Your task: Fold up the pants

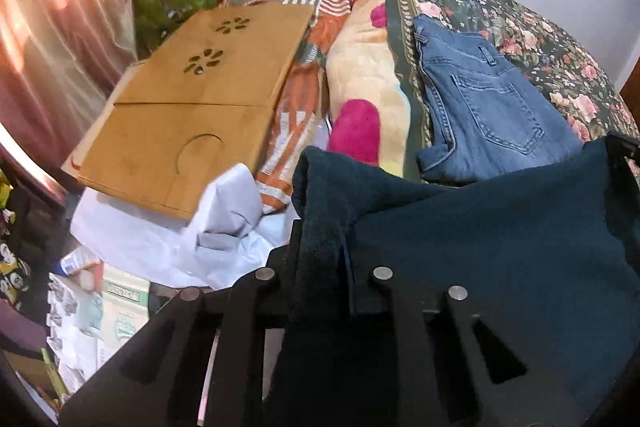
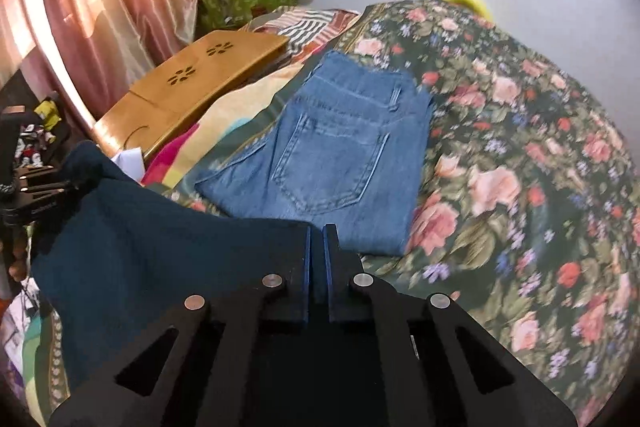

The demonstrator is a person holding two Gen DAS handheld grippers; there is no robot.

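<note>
Where both tools (image 1: 344, 227) (image 2: 319, 231) clamp, dark teal pants (image 2: 160, 251) (jeans (image 2: 336, 155) just beyond).

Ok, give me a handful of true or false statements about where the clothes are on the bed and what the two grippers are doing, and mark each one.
1. The left gripper is shut on the dark teal pants. True.
2. The blue jeans hang from the right gripper. False: they lie folded on the floral bedspread, untouched.
3. The right gripper is closed. True: it grips an edge of the dark teal pants.
4. The wooden lap tray rests on top of the jeans. False: it sits apart, beside the pink curtain.
5. The jeans show a back pocket. True.
</note>
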